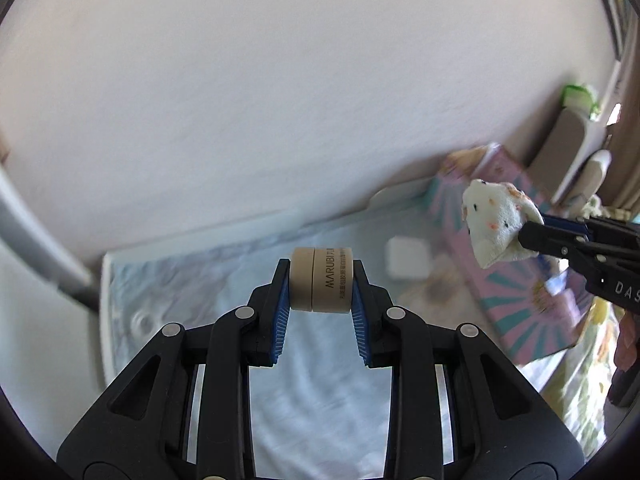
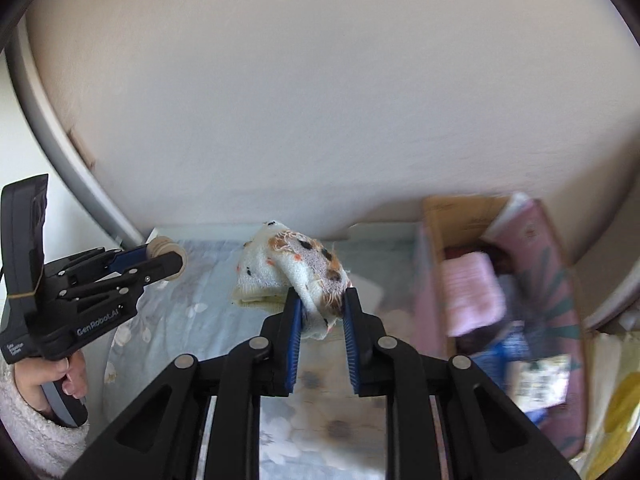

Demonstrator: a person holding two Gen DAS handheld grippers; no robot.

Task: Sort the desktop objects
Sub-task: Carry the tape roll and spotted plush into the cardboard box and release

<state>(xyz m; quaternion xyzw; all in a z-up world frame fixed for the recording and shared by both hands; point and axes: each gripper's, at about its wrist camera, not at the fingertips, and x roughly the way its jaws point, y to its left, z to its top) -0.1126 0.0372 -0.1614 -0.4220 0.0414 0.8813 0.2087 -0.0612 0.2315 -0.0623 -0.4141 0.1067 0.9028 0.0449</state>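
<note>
1. Left wrist view: the left gripper (image 1: 321, 285) sits at the centre of the frame, its blue pads (image 1: 282, 312) clamped on the two flat ends of a tan jar (image 1: 321, 280) with "MARUBI" printed along its side. The jar is held in the air over a pale blue floral tablecloth (image 1: 320, 380).
2. Same view, at three o'clock: the right gripper (image 1: 536, 228) reaches in from the edge, pinching a white spotted cloth (image 1: 496, 220) that bunches out toward the left of its tips. Below the cloth, toward four o'clock, lies a pink box with teal rays (image 1: 516, 312); a small white square object (image 1: 408, 258), blurred, rests on the tablecloth just left of it.
3. Right wrist view: the right gripper (image 2: 322, 308) is closed on the cloth (image 2: 292, 272), which spills up toward eleven o'clock from its tips.
4. Same view, at nine o'clock: the left gripper (image 2: 168, 254) grips the jar (image 2: 164, 246), held by a hand (image 2: 60, 376) in a fluffy pale sleeve (image 2: 32, 436).
5. At three o'clock, an open box (image 2: 556, 280) holds pink and blue items, blurred.
</note>
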